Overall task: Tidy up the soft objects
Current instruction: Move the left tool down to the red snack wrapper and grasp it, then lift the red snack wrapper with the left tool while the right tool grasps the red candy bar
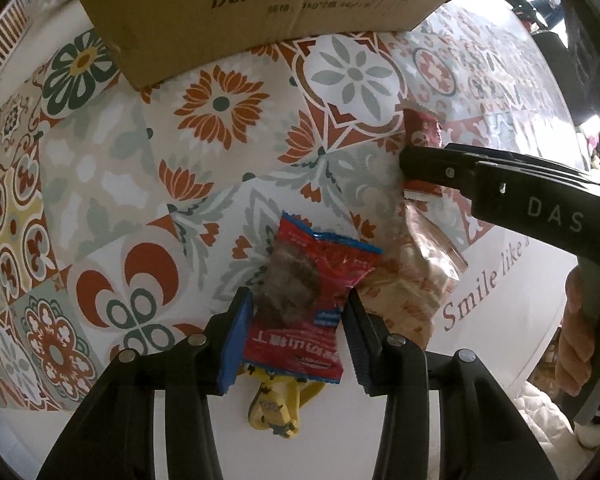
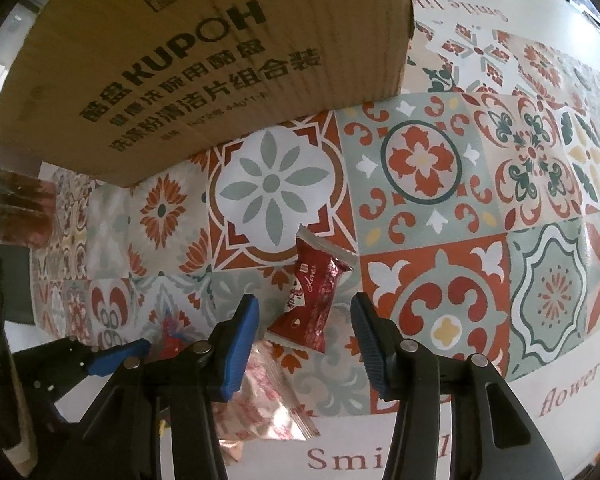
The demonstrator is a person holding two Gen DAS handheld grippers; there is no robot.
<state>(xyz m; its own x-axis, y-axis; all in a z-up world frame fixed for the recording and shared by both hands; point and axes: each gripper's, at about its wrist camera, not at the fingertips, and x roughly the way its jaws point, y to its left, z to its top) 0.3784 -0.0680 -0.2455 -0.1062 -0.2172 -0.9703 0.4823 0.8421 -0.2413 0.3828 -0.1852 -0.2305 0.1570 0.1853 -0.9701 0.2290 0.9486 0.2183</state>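
My left gripper (image 1: 296, 312) is open with its blue-padded fingers on either side of a red and blue snack packet (image 1: 304, 304) lying on the patterned tablecloth. A yellow Minions packet (image 1: 276, 408) lies under it. A clear orange-printed packet (image 1: 412, 280) lies to the right of it and also shows in the right wrist view (image 2: 260, 396). My right gripper (image 2: 304, 320) is open around a dark red candy packet (image 2: 312, 304). In the left wrist view that gripper (image 1: 424, 164) reaches in from the right over the same red packet (image 1: 420, 128).
A large cardboard box (image 1: 260, 12) with printed text stands at the back; it fills the upper left of the right wrist view (image 2: 204, 60). The tablecloth's (image 2: 420, 168) white border carries the words "Smile like a flower". A hand (image 1: 584, 320) grips the right tool.
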